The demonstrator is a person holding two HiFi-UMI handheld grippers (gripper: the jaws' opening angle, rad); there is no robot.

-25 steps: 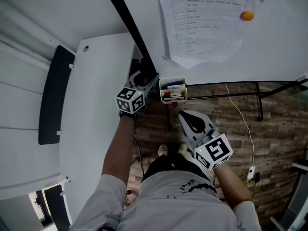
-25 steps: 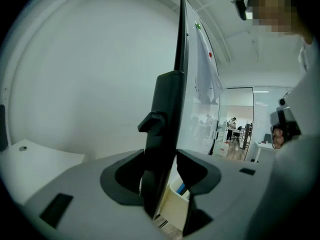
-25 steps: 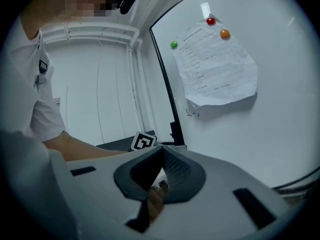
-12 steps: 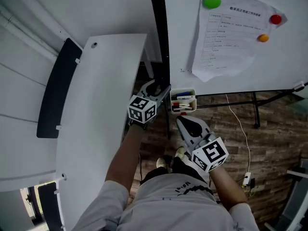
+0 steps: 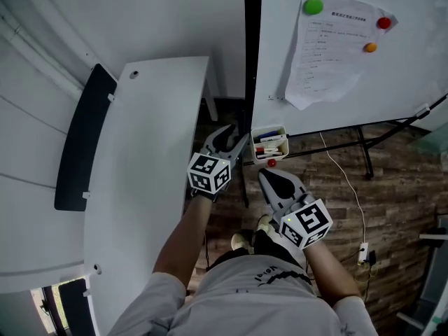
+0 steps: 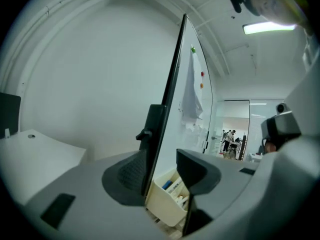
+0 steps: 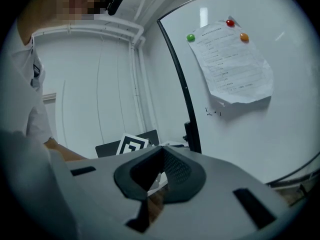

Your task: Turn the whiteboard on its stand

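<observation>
**Whiteboard swung round at its near edge**

Since a second before, the white rectangular whiteboard on its black metal stand had swung. Its black-framed near edge, slanted then, now ran straight up the head view beside the white counter, so the turn looked under way. The left gripper had its fingers fairly wide astride that edge, one against its back and the other seemingly just clear. The right gripper hung below, fingers together and empty. The board stood upright, its long axis level and running rightward, its written face toward the person.

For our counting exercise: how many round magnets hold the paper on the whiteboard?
3, all on the sheet: green magnet top left, red magnet top right, orange magnet just below the red. None appears hidden.
</observation>
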